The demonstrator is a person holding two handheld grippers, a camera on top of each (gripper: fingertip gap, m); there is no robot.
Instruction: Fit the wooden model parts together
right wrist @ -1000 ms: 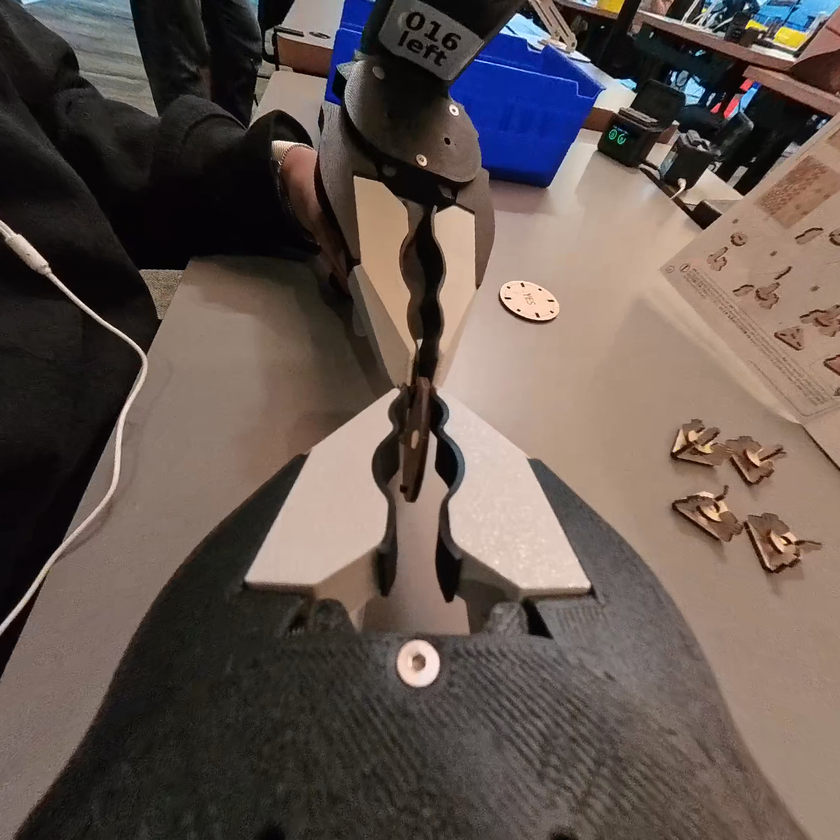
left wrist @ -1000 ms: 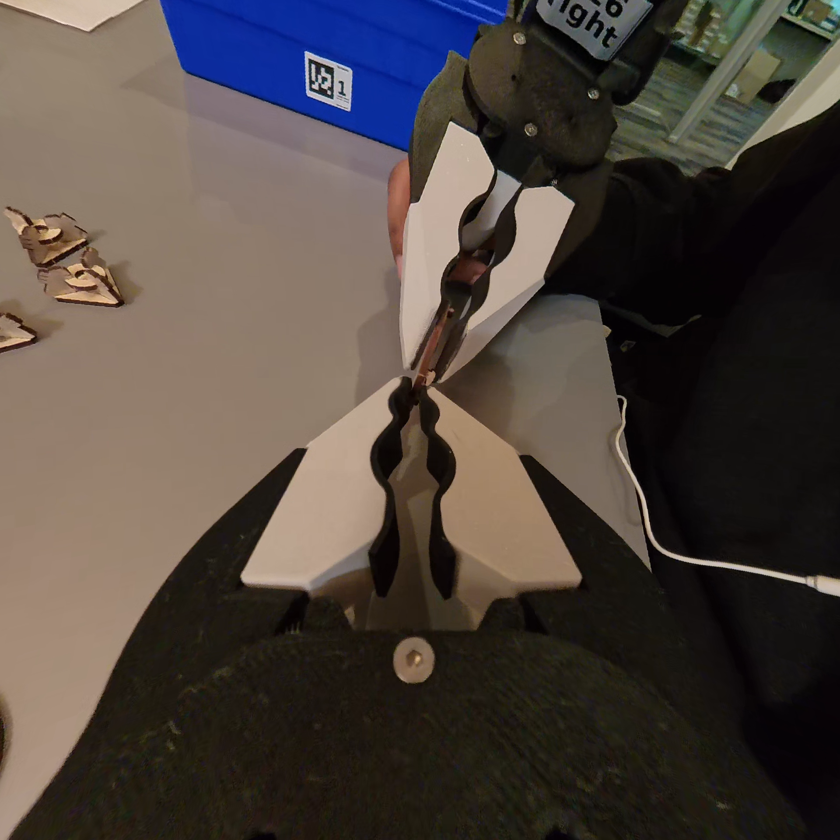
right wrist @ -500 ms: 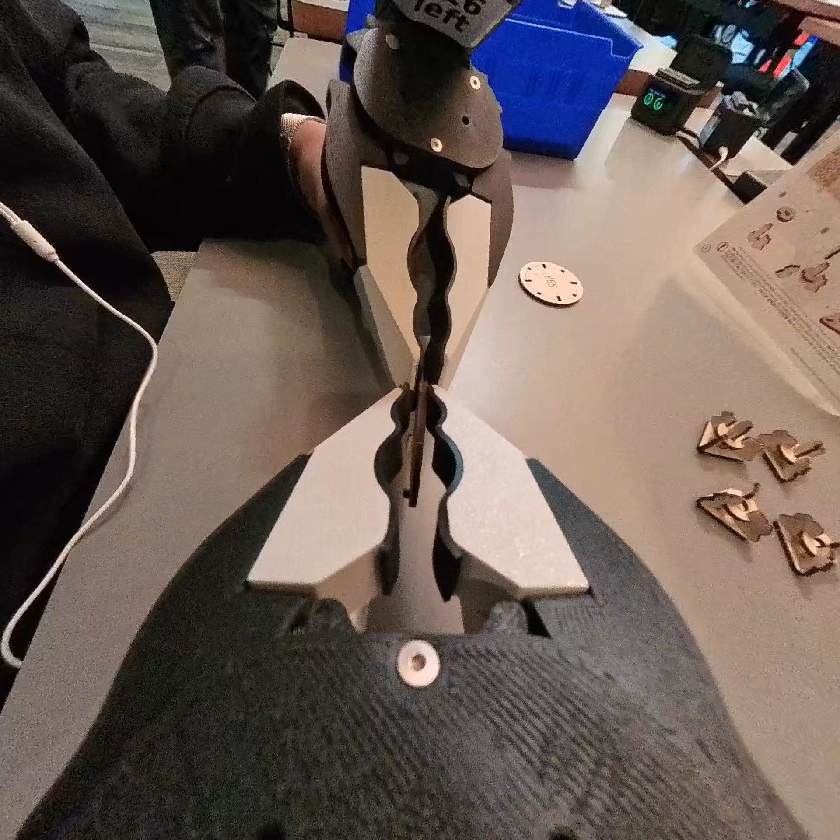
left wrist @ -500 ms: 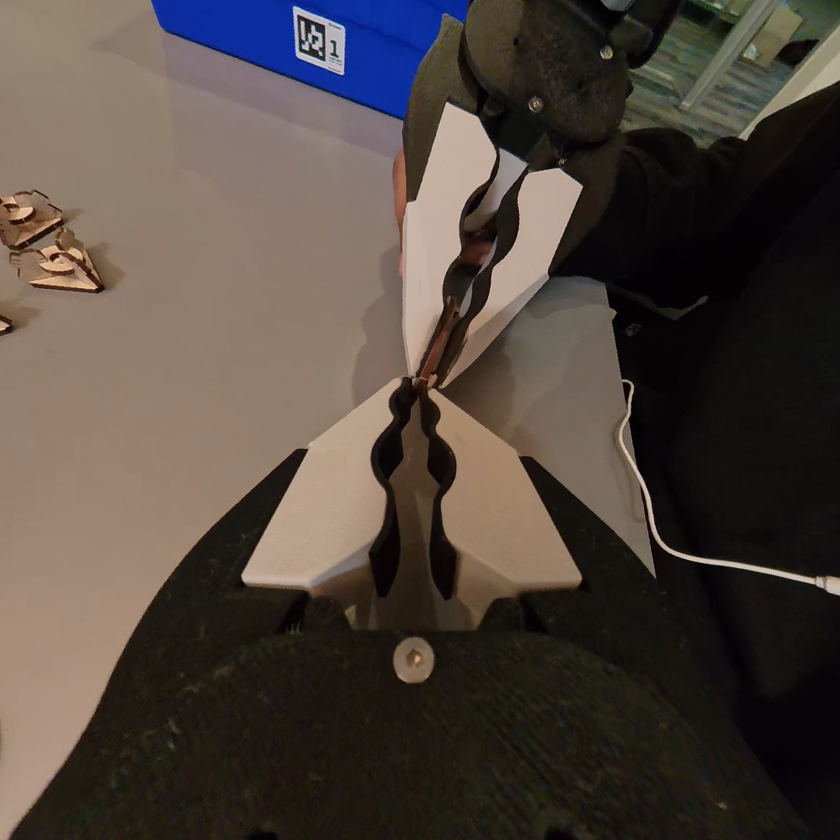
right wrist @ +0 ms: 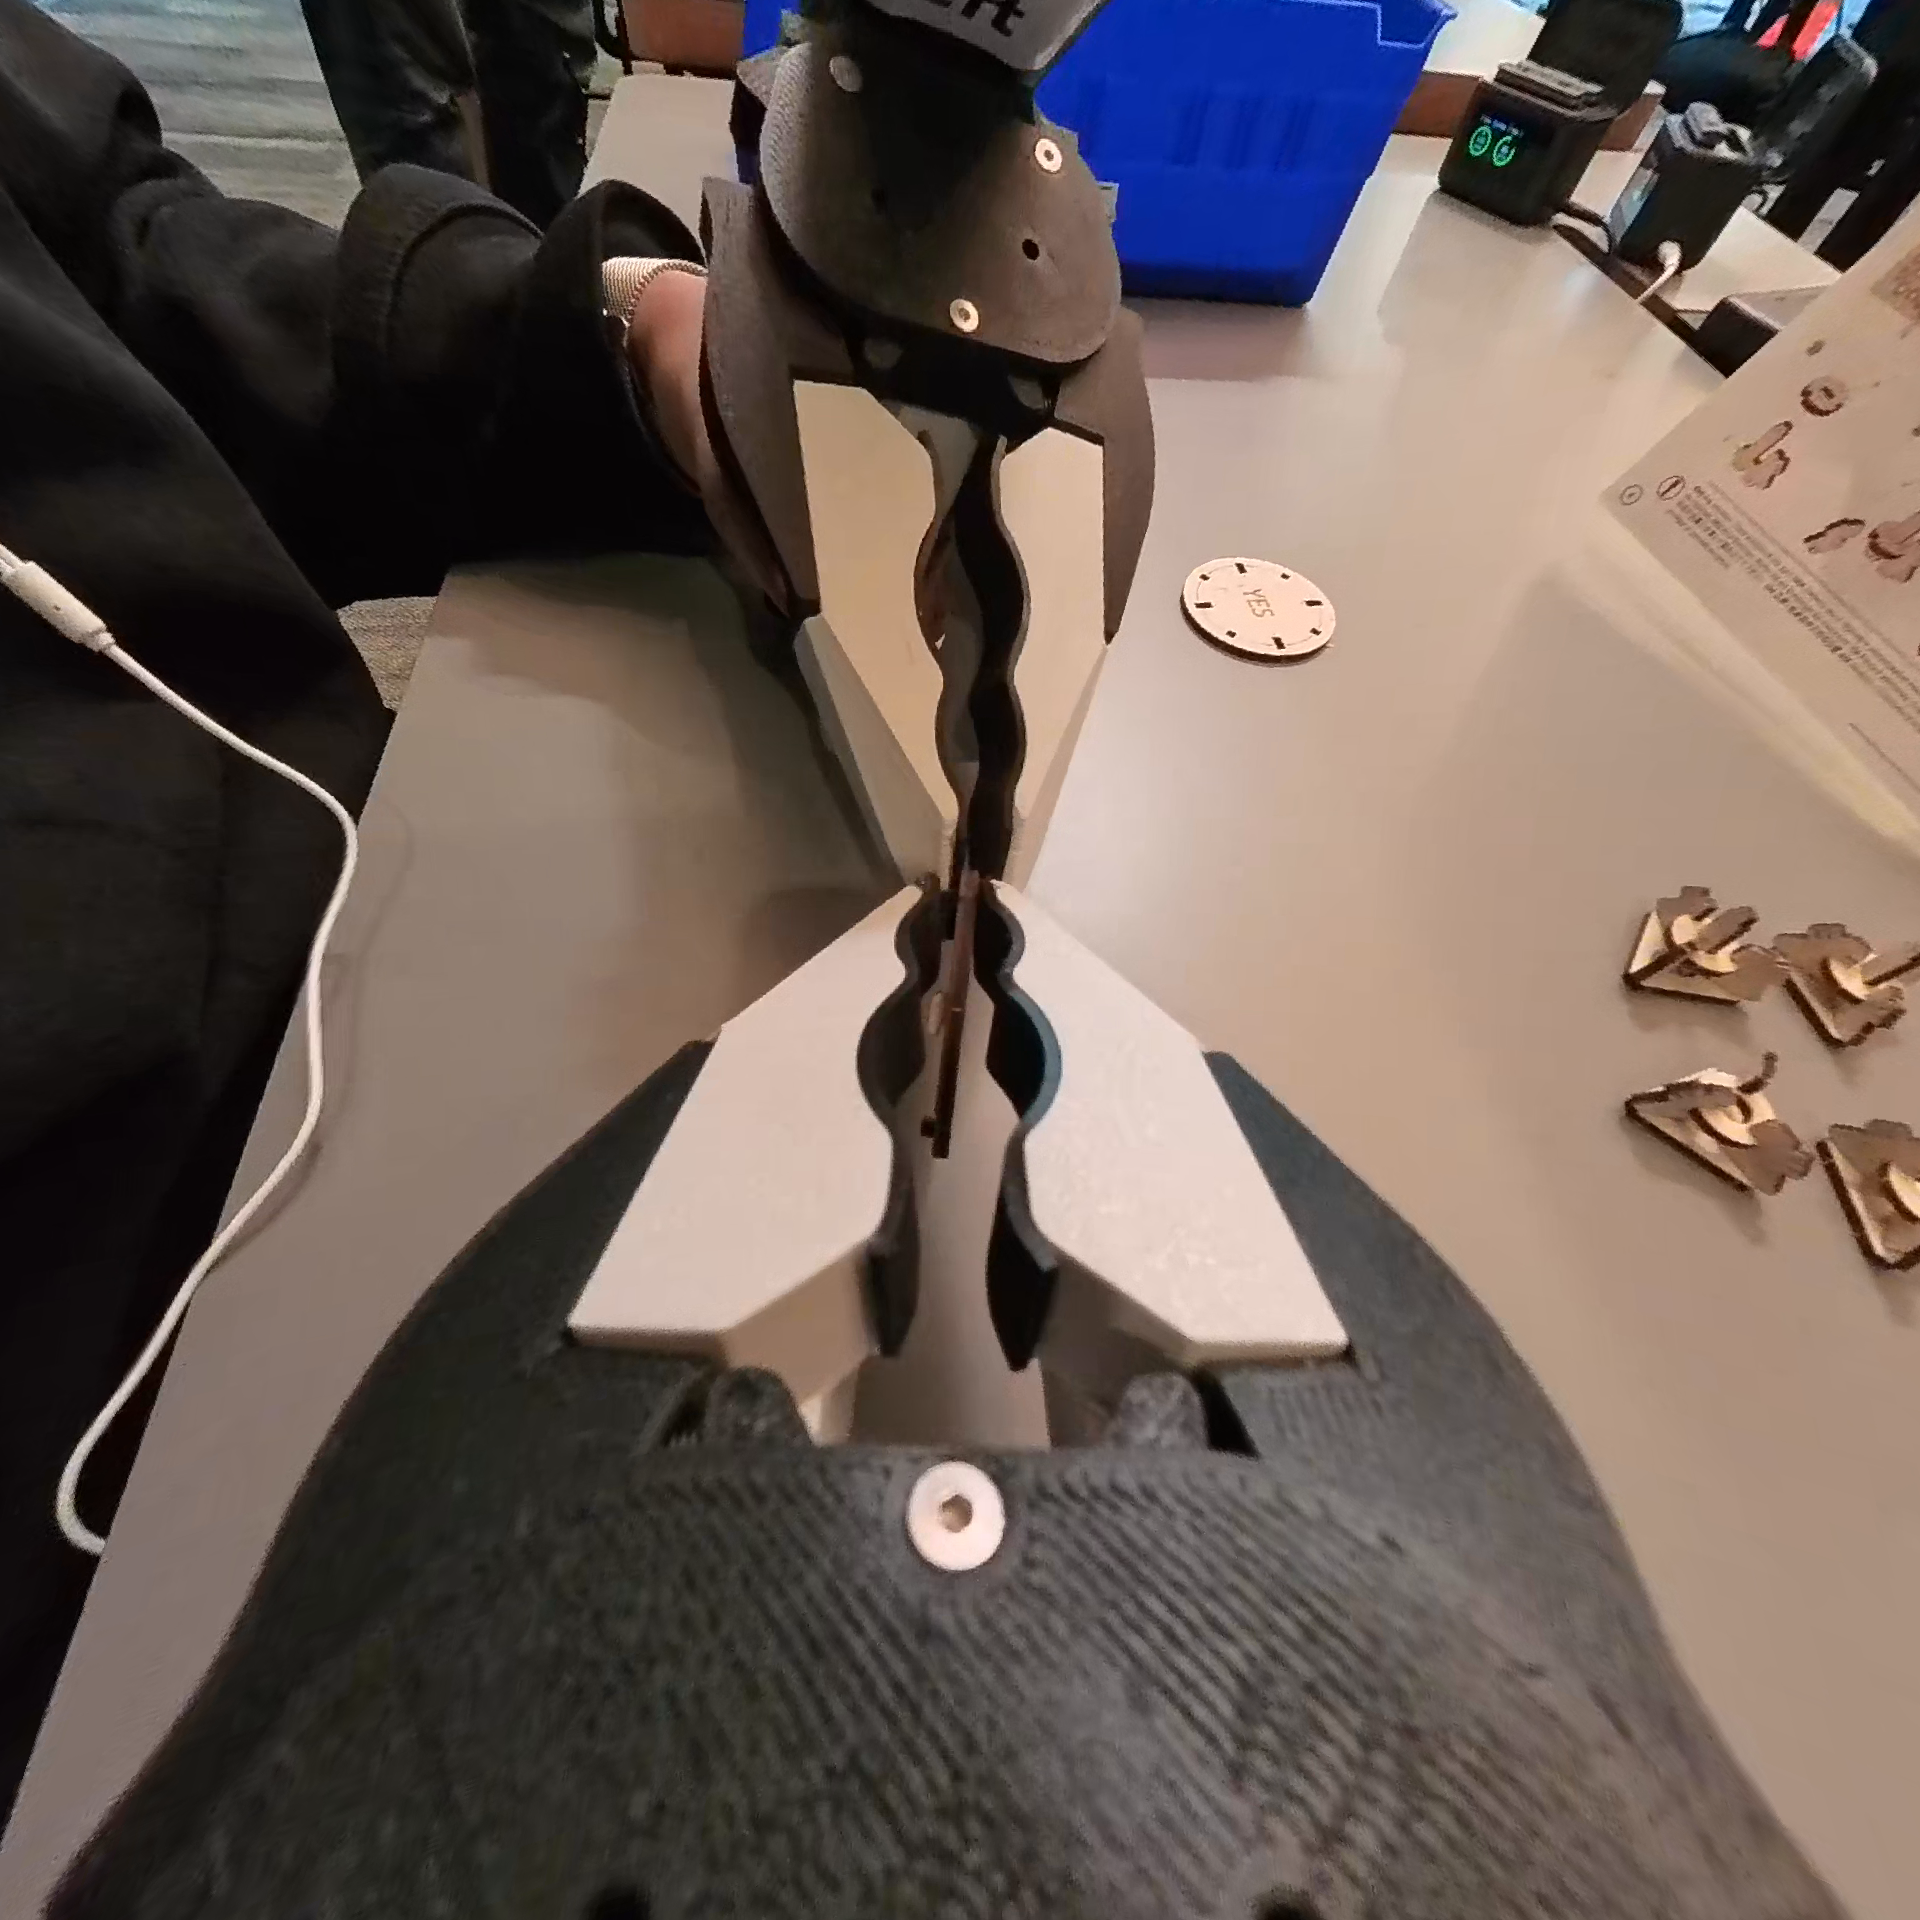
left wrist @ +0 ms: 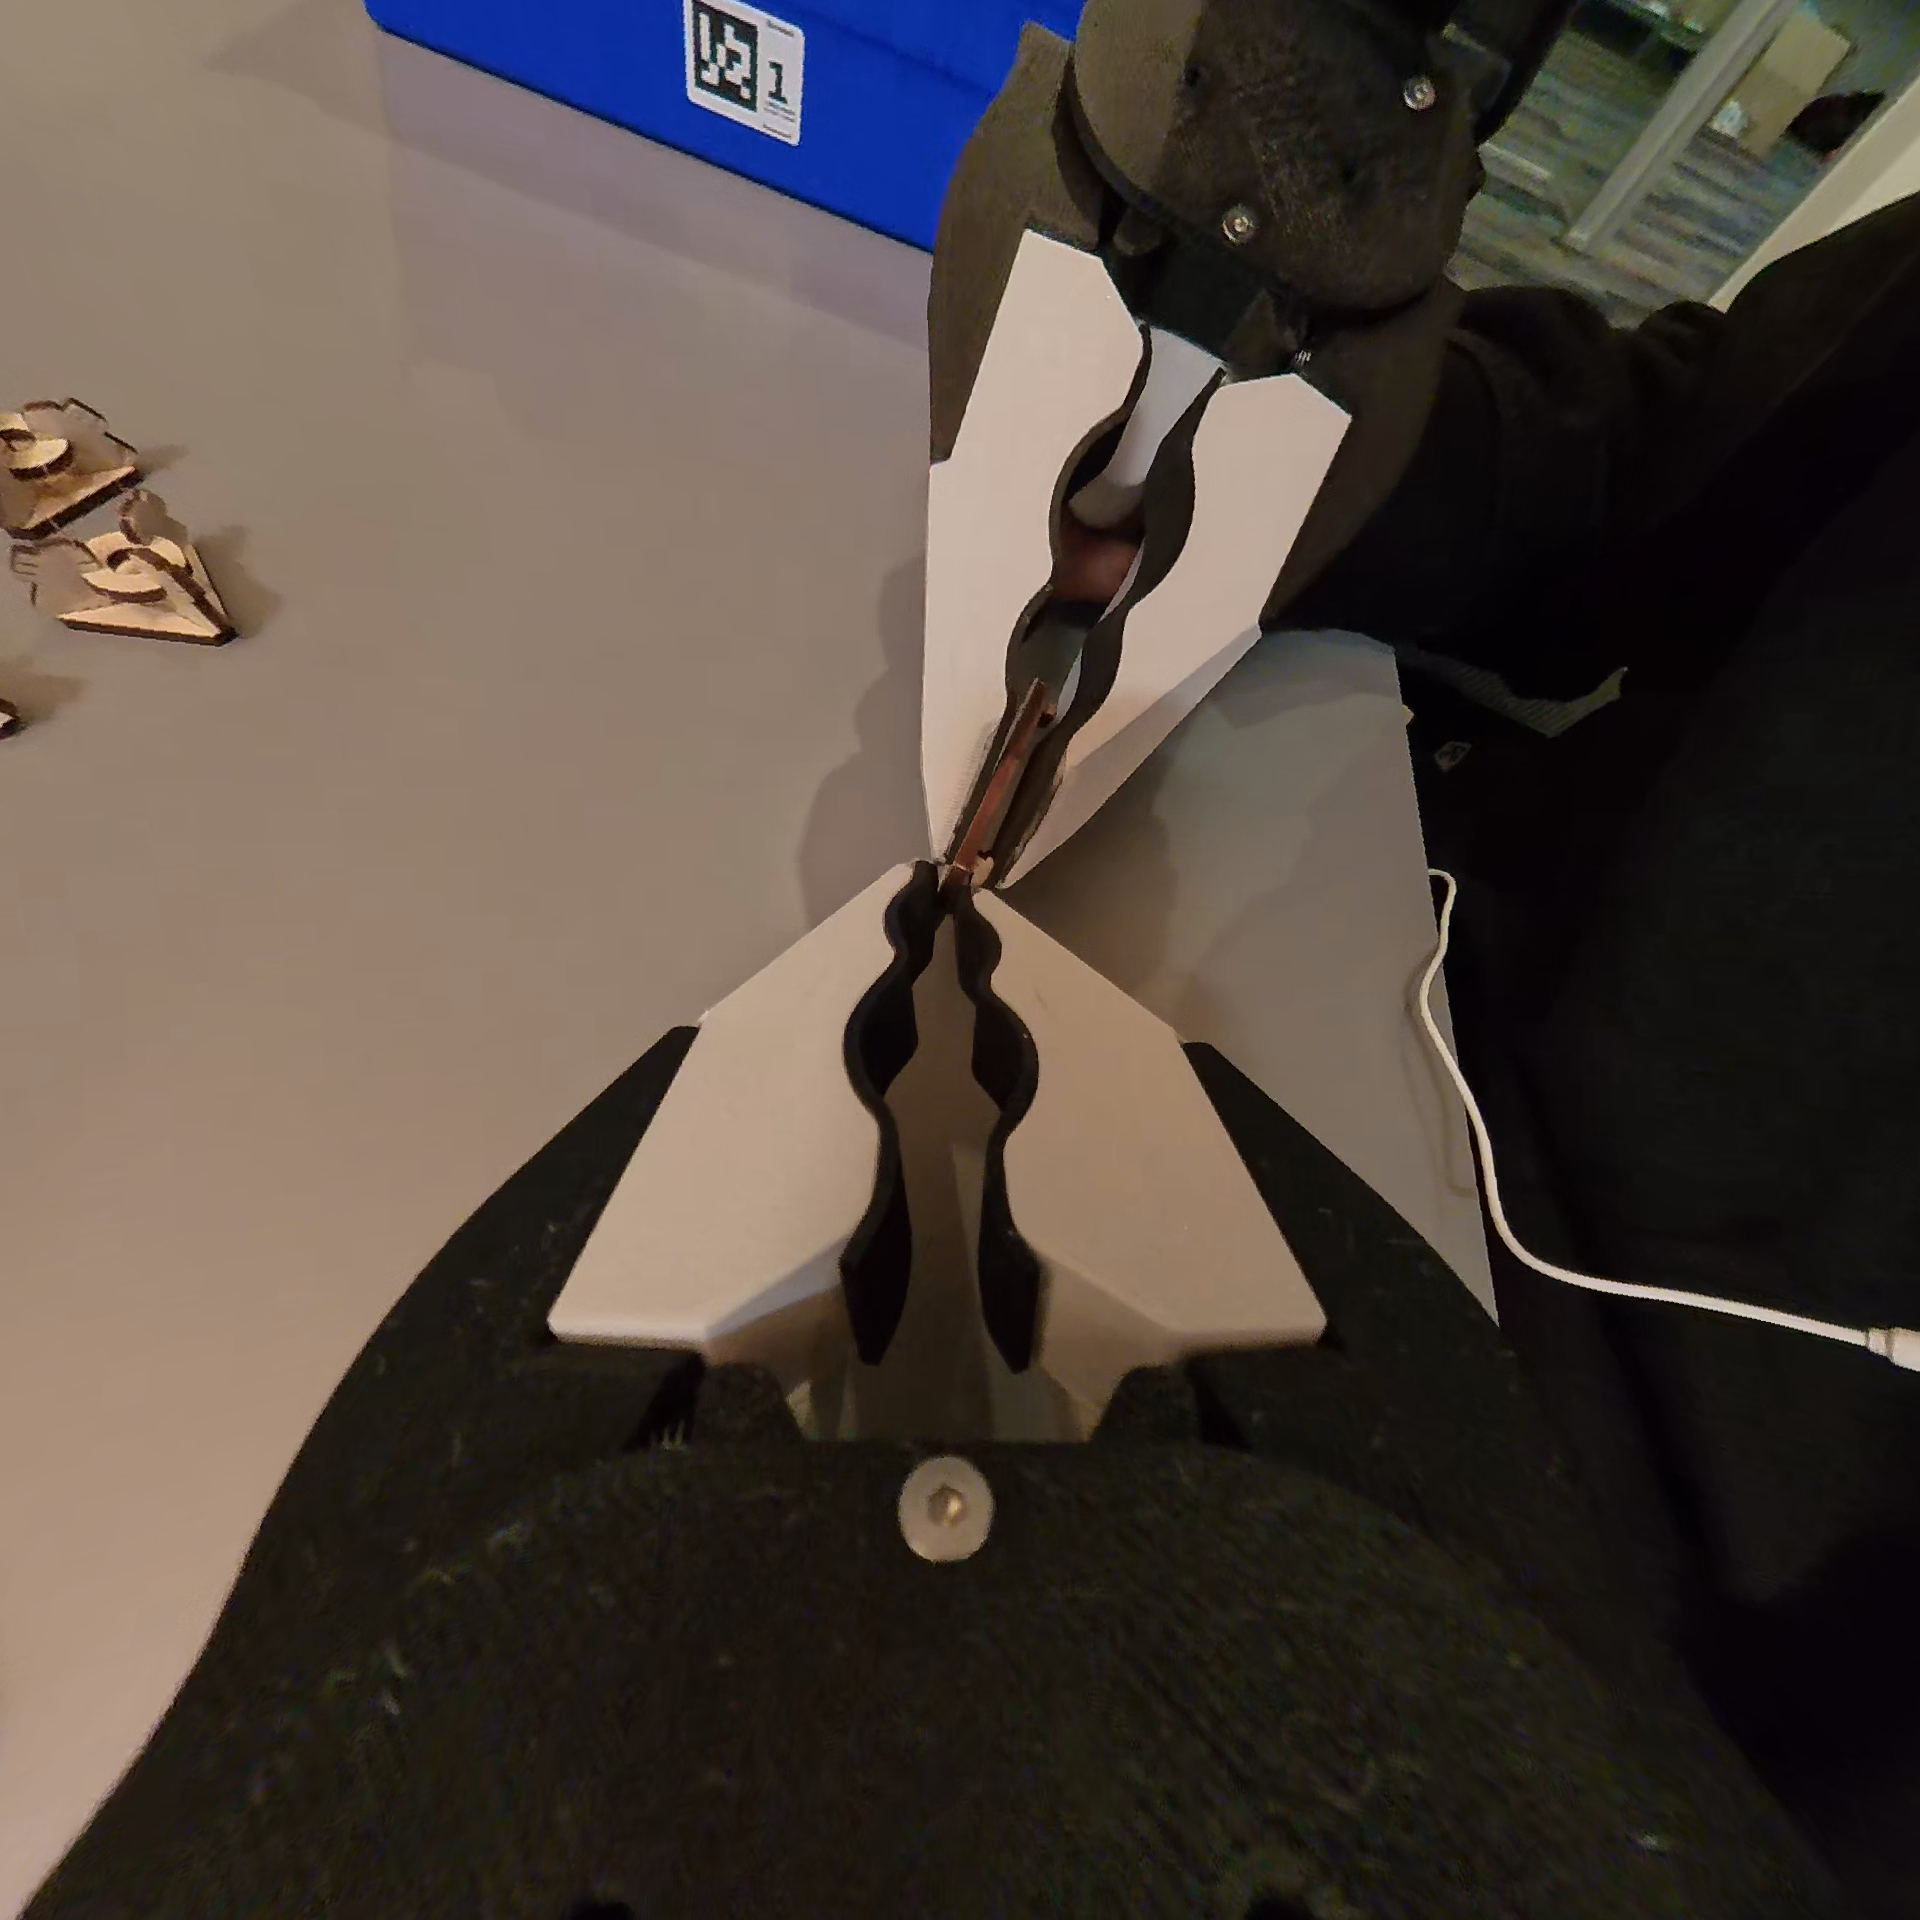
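Observation:
My two grippers meet tip to tip above the grey table (left wrist: pixel 416 727). A thin dark wooden piece (right wrist: pixel 951 1039) stands edge-on between my right gripper's (right wrist: pixel 961 894) pads, which press on it. In the left wrist view the same piece (left wrist: pixel 1013 774) runs down inside the right gripper's (left wrist: pixel 977 862) jaws. Its lower end sits pinched in my left gripper's (left wrist: pixel 951 899) shut tips. The left gripper (right wrist: pixel 971 857) also shows from the front in the right wrist view, jaws shut.
A blue bin (left wrist: pixel 582 62) stands at the back; it also shows in the right wrist view (right wrist: pixel 1226 156). Several small assembled wooden parts (right wrist: pixel 1704 966) lie on the right, with a round wooden disc (right wrist: pixel 1257 613) and a printed sheet (right wrist: pixel 1787 499). A white cable (right wrist: pixel 301 935) hangs over the table's near edge. The round wooden disc (right wrist: pixel 1257 613) is about 20 centimeters from both grippers' fingertips.
My right gripper's jaws have closed in on the wooden piece, which stood loose between them a second ago. The left gripper has kept its pinch on the piece's end. Both grippers drifted slightly.

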